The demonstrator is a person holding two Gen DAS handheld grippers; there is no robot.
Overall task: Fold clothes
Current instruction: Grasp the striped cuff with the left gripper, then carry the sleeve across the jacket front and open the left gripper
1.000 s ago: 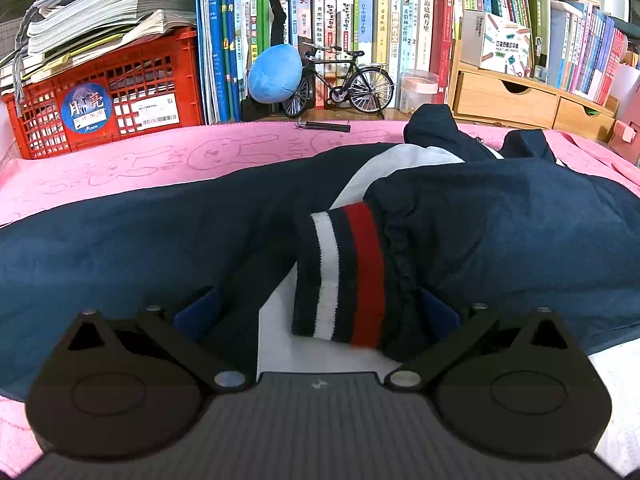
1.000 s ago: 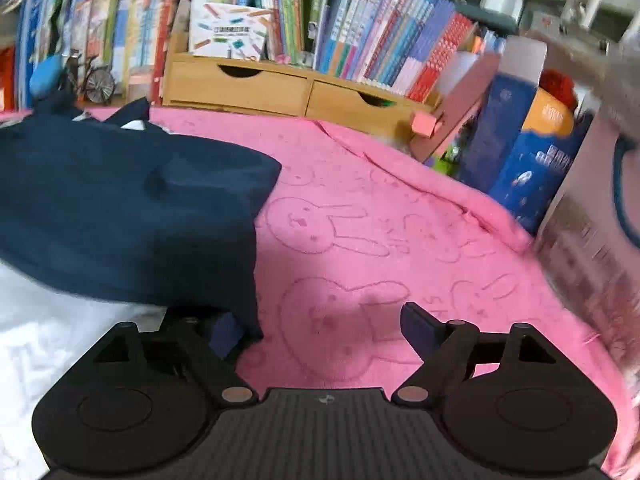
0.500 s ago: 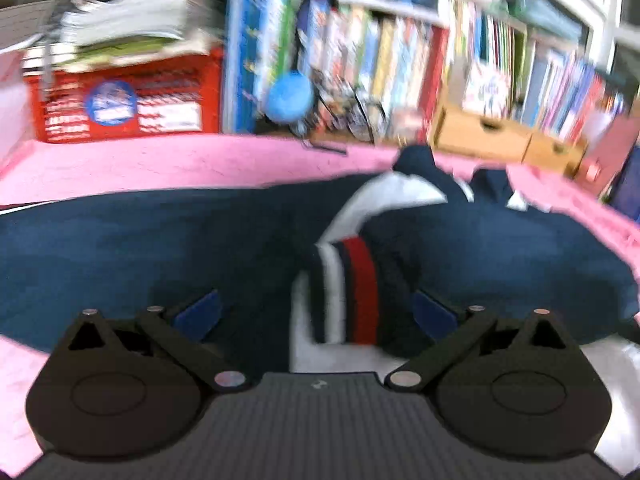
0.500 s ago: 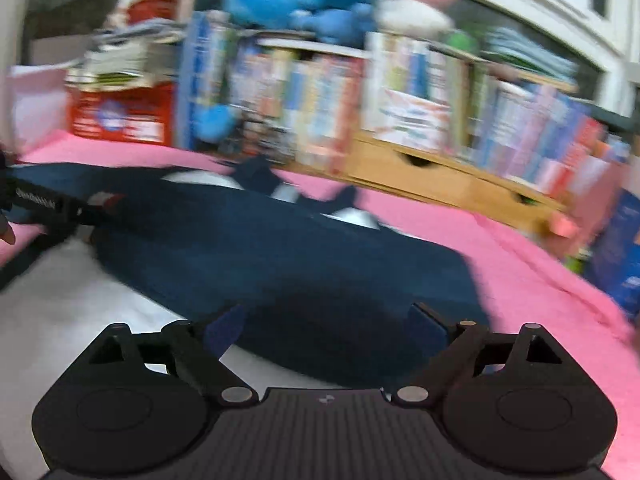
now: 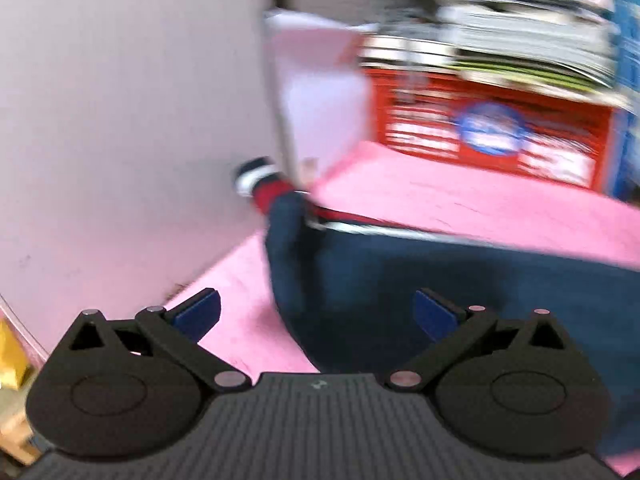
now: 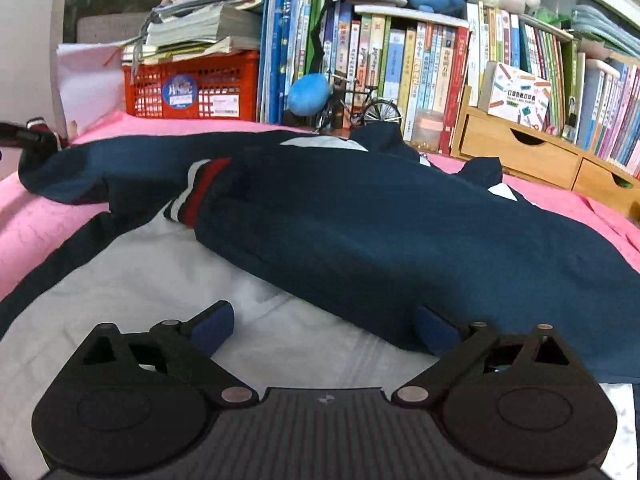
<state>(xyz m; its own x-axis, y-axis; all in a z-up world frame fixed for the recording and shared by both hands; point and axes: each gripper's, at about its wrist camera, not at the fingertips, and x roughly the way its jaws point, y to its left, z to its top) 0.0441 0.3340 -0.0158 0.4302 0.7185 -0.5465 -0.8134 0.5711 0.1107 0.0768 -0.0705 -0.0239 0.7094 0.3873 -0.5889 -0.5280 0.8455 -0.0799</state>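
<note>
The jacket [image 6: 360, 216] lies spread across the pink blanket [image 6: 36, 220] in front of the bookshelf [image 6: 400, 64], navy shell uppermost and pale lining [image 6: 160, 280] showing toward the near side. One sleeve is already folded in over the body, its striped cuff [image 6: 196, 192] resting near the middle; the other sleeve [image 5: 288, 248] runs out to the far end, where its cuff [image 5: 260, 184] sits against a pale wall or panel in the blurred left view. The right gripper [image 6: 324, 326] hovers low over the lining with its fingers [image 6: 212, 326] opening wide and nothing pinched between them; one finger lies just at the edge of the navy fold. The left gripper [image 5: 316, 312] has its fingers [image 5: 198, 312] spread too, empty, above the outstretched sleeve and the blanket. It looks a light, soft, floppy garment, probably smooth enough to slide on itself, so a fold will sag and slip unless carried flat. I'd take it by the ribbed cuff, where the cloth is thicker and gives purchase, or by a hem edge. A pinch in the middle of a panel would likely gather only one layer.
</note>
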